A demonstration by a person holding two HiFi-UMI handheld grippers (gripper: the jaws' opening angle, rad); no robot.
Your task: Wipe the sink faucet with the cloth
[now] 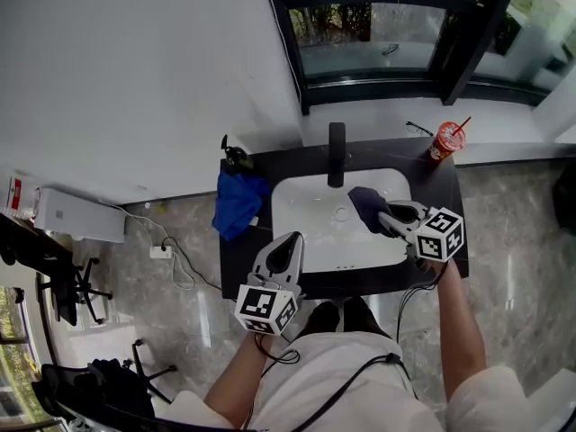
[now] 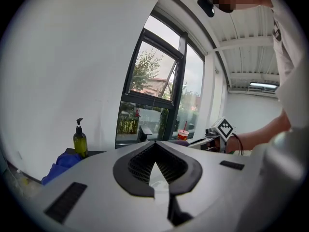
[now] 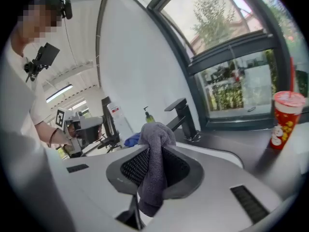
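Note:
The black faucet [image 1: 336, 155] stands at the back of the white sink [image 1: 306, 203], set in a black counter. My right gripper [image 1: 389, 215] hovers over the sink's right half, shut on a dark grey cloth [image 1: 364, 202] just right of and in front of the faucet. In the right gripper view the cloth [image 3: 155, 154] hangs bunched between the jaws, with the faucet [image 3: 181, 115] a little way ahead. My left gripper [image 1: 292, 239] is at the sink's front left edge, jaws together with nothing between them [image 2: 154, 167].
A blue cloth [image 1: 238, 202] lies on the counter left of the sink, with a soap bottle [image 1: 236, 157] behind it. A red cup with a straw [image 1: 445, 139] stands at the counter's back right. A window runs behind the counter.

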